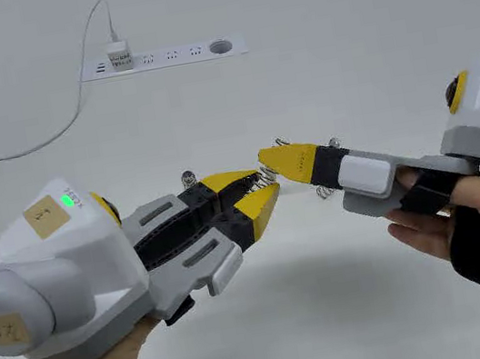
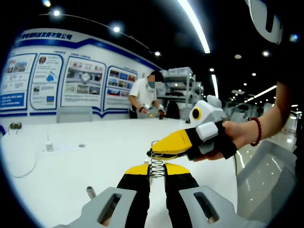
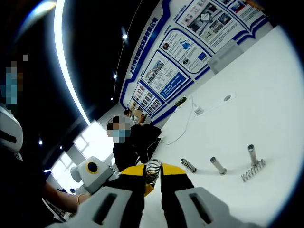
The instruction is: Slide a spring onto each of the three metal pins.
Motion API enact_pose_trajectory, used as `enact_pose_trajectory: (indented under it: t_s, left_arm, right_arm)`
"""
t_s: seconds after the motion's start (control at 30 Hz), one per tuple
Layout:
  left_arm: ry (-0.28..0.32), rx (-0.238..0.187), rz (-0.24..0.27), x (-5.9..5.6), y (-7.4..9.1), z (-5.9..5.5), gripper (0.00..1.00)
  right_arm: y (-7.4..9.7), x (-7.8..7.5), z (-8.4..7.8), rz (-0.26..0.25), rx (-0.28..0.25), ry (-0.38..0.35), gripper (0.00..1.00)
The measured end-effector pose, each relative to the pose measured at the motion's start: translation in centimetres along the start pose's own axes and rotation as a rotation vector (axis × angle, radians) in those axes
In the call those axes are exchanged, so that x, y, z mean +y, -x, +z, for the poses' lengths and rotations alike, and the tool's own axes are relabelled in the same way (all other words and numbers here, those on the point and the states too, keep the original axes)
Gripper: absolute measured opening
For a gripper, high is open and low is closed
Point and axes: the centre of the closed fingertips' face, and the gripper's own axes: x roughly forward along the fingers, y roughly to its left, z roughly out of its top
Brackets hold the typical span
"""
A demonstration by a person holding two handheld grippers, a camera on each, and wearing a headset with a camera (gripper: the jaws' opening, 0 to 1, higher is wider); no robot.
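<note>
A short metal spring (image 1: 266,176) hangs in the air between my two grippers. My left gripper (image 1: 265,182) comes in from the lower left and is shut on one end of the spring (image 2: 156,167). From the right, my right gripper (image 1: 264,156) pinches the other end, whose round coil (image 3: 153,166) shows between its yellow tips. On the white table beyond lie a pin wrapped in a spring (image 3: 188,166), a bare pin (image 3: 218,166), an upright pin (image 3: 251,154) and a loose spring (image 3: 253,170). One pin (image 2: 90,192) sits left of my left jaws.
A white power strip (image 1: 163,58) with a charger (image 1: 119,54) and its cable lies at the table's far side. A person (image 2: 145,97) works at a far bench, with shelves behind.
</note>
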Motion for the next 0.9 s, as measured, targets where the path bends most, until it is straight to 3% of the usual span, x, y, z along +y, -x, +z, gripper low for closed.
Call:
enact_pose_trajectory:
  t_s: [0.3,0.37,0.63,0.9]
  left_arm:
    - [0.009,0.050,0.020,0.3,0.3,-0.8,0.12]
    - [0.013,0.083,0.033,0.5,0.5,-1.3,0.15]
    - [-0.018,0.130,0.088,1.5,1.7,-2.3,0.29]
    - [-0.047,0.172,0.161,2.7,3.0,-3.3,0.41]
  right_arm:
    - [-0.5,0.5,-0.6,0.006,0.025,0.067,0.11]
    - [-0.5,0.4,-0.3,-0.003,0.016,0.086,0.11]
    - [-0.4,-1.2,1.2,-0.079,-0.007,0.221,0.11]
    - [-0.2,-3.2,2.1,-0.150,-0.023,0.293,0.11]
